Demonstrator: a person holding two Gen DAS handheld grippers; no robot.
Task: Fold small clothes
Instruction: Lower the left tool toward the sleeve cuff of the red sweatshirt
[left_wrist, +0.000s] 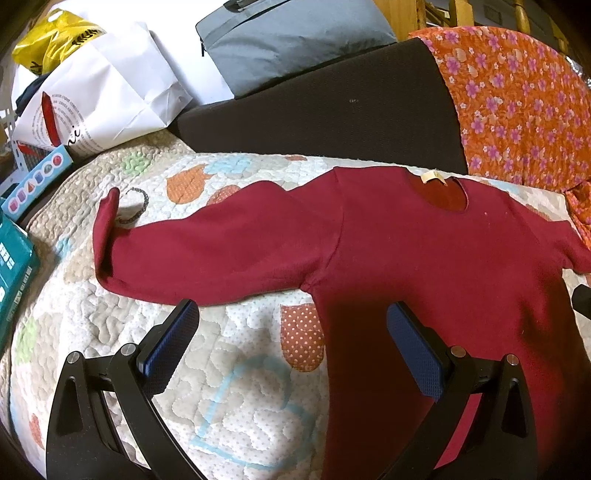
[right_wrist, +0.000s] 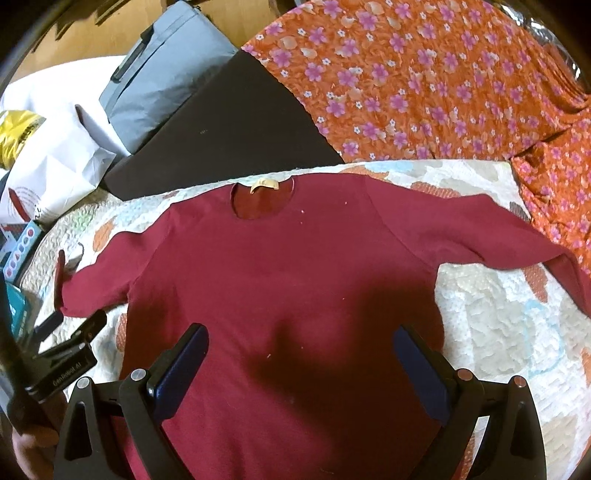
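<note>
1. Currently the maroon shirt (right_wrist: 288, 280) is spread flat, front up, on the quilted cover (left_wrist: 229, 391), its collar toward the far edge, where a black cushion (left_wrist: 332, 110) and an orange floral cloth (right_wrist: 443, 85) are piled. Both sleeves are stretched out sideways; no fold is yet seen.

2. The left gripper (left_wrist: 291, 332) is held with its jaws wide apart above the underarm of the sleeve (left_wrist: 207, 243) reaching toward the quilt's left edge; one pad is over bare quilt, the other over the shirt body. Nothing is gripped. If the jaws are closed from this spot, the quilt may be pinched along with the shirt, and the cover would be dragged up with the fold.

3. The right gripper (right_wrist: 299, 354) is likewise held wide open over the middle of the shirt body, clamped on nothing. If only the top layer is caught there, the front would likely be lifted off the back and the fold would bunch.

4. The cuff (left_wrist: 105, 236) of the left sleeve is turned up near a small beaded bracelet (left_wrist: 135, 206) lying on the quilt; it could be snagged or swept along when that sleeve is drawn inward.

5. The other sleeve (right_wrist: 498, 236) is run up against the floral cloth at the quilt's right edge, so that cloth could be caught with it.
</note>
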